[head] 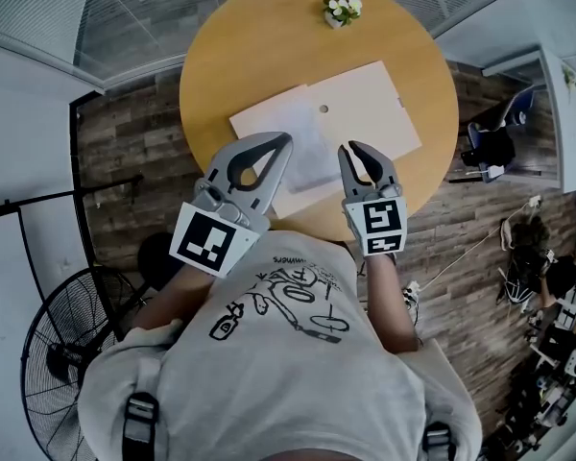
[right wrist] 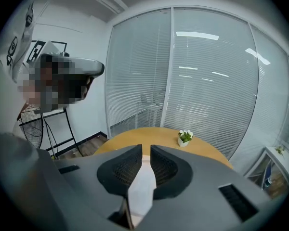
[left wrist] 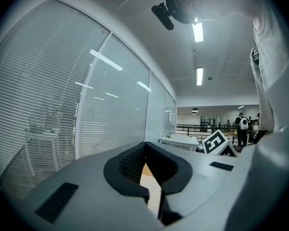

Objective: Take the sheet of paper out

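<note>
A white sheet of paper (head: 286, 133) lies on the round wooden table (head: 221, 56), overlapping the left part of a tan envelope (head: 370, 104) with a small hole in it. Both grippers hover above the table's near edge. My left gripper (head: 286, 140) is over the sheet's near right part, its tips touching and nothing between them. My right gripper (head: 353, 150) hangs beside it over the envelope, with its jaws a narrow gap apart and empty. In the right gripper view the white sheet (right wrist: 143, 183) shows through the gap below the right gripper (right wrist: 146, 149).
A small pot of white flowers (head: 342, 9) stands at the table's far edge and shows as the flower pot (right wrist: 185, 137) in the right gripper view. Glass walls with blinds ring the far side. A standing fan (head: 58, 353) is on the floor at the left.
</note>
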